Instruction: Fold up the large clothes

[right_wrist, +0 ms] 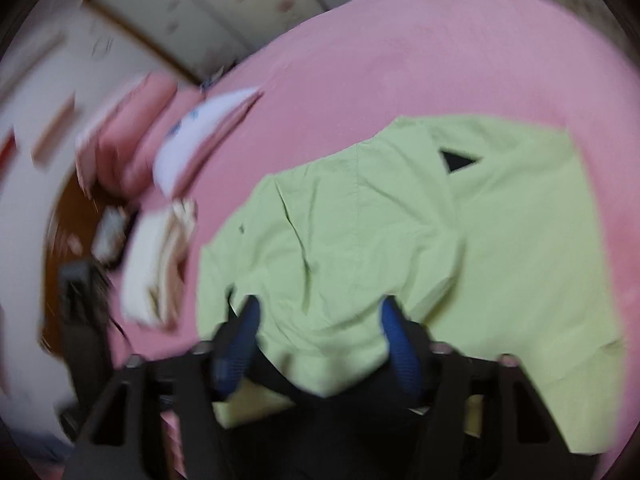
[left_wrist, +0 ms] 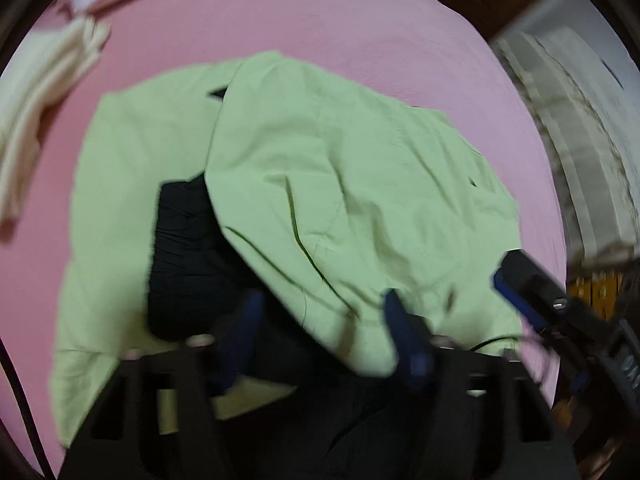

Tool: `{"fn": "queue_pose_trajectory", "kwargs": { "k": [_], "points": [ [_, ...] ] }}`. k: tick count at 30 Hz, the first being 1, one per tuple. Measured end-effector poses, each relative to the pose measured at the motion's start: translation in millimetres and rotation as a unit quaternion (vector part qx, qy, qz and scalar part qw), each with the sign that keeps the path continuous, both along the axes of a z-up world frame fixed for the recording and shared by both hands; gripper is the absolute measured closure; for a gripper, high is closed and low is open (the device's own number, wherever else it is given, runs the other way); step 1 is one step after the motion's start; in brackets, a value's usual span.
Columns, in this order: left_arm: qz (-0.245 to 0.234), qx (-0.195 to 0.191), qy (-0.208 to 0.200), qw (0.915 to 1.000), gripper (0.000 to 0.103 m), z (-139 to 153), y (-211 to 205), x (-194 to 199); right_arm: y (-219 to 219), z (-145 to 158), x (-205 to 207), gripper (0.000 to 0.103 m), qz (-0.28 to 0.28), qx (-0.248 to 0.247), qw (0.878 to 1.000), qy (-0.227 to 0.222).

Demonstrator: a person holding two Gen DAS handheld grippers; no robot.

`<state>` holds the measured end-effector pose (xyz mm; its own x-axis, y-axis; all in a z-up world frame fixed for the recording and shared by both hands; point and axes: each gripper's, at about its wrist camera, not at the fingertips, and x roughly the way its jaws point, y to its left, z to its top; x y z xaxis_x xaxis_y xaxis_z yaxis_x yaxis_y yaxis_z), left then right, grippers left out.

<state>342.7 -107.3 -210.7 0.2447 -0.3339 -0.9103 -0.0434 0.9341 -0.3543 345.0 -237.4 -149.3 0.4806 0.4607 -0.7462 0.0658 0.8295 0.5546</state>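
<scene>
Although both views are smeared by blur, the task's thing reads plainly: a large light green garment with a black lining, lying rumpled on a bed covered by a pink sheet. One green panel is folded over the rest, creased along several dark lines, and the lining shows where the cloth is turned back. In the right wrist view a small black triangle shows at an opening near the garment's far edge.

From the left wrist view, the left gripper has its blue fingers spread apart, with the near edge of the garment between and beneath them; whether the pads press on the cloth cannot be told. The right gripper shows at the garment's right edge in this view.

From the right wrist view, the right gripper also has its fingers spread, a bunched fold of green cloth rising between them; contact is too blurred to judge.

Folded cream cloth lies on the sheet, well apart from the garment.
</scene>
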Motion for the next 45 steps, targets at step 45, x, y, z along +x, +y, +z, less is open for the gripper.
{"fn": "queue_pose_trajectory", "kwargs": {
  "k": [45],
  "points": [
    [0.084,0.087,-0.033,0.9921,0.031,44,66,-243,-38,8,-233,0.1,-0.159,-0.072,0.985,0.004]
  ]
}}
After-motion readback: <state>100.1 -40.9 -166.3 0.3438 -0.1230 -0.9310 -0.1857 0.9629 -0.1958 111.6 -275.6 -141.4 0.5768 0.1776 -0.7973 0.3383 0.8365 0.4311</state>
